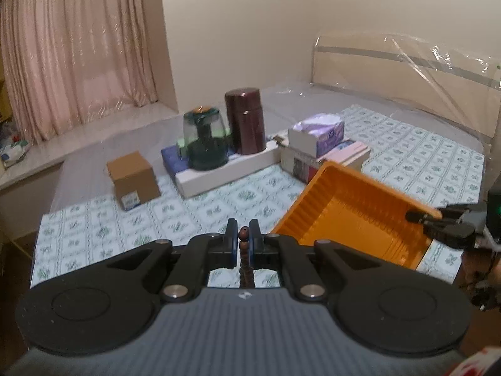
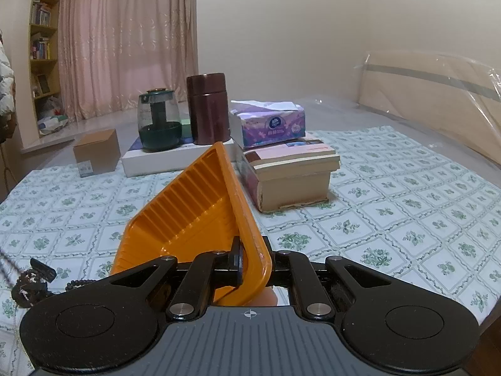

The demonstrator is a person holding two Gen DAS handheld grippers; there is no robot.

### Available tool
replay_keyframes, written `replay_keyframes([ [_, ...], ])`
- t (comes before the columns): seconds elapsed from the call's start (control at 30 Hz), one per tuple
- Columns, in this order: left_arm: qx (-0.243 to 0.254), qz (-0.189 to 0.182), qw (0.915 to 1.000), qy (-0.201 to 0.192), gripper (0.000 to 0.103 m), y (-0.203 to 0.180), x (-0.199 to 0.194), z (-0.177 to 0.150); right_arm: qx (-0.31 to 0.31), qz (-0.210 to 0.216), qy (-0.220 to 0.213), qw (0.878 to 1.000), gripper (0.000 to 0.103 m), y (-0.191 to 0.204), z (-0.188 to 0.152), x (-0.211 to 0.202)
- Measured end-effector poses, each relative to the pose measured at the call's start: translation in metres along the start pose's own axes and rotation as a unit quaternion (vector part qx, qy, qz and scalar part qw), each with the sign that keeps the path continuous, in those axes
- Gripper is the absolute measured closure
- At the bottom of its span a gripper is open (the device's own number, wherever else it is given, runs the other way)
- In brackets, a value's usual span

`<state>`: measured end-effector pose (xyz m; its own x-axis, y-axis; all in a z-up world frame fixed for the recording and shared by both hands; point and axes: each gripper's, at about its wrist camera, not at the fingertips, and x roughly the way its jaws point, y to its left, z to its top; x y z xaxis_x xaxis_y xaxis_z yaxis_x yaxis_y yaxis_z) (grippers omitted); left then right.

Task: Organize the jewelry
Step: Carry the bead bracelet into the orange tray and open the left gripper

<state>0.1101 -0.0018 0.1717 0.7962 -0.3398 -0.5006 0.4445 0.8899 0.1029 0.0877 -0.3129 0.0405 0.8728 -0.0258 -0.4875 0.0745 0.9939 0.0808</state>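
Observation:
My left gripper point(image 1: 244, 230) is shut on a string of brown wooden beads point(image 1: 244, 252); the strand runs back between the pads toward the camera, one bead poking out in front. To its right an orange ribbed tray point(image 1: 353, 219) stands tilted over the patterned cloth, its far corner pinched by my right gripper point(image 1: 421, 219). In the right wrist view, my right gripper point(image 2: 252, 255) is shut on the orange tray point(image 2: 194, 206) at its near rim corner, the tray tipped up toward the left. A dark clump of beads point(image 2: 28, 286) lies at the lower left.
Behind the tray stand a stack of books point(image 2: 291, 172) with a tissue box point(image 2: 269, 123) on top, a maroon canister point(image 2: 208, 108), a green glass pot point(image 2: 159, 122) on a flat white box point(image 2: 150, 163), and a cardboard box point(image 2: 97, 152). A plastic-wrapped headboard point(image 2: 432, 94) is at right.

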Motion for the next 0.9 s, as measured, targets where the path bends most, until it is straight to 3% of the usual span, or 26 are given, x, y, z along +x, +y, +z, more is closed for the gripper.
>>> replay_keyframes([
  [0.5, -0.005, -0.105, 0.9942, -0.024, 0.097, -0.068, 0.048, 0.047, 0.008, 0.002, 0.005, 1.000, 0.094, -0.005, -0.005, 0.001],
  [0.9, 0.006, -0.165, 0.9854, 0.042, 0.097, -0.124, 0.103, 0.018, 0.022, 0.005, 0.014, 1.000, 0.094, -0.011, -0.012, 0.004],
])
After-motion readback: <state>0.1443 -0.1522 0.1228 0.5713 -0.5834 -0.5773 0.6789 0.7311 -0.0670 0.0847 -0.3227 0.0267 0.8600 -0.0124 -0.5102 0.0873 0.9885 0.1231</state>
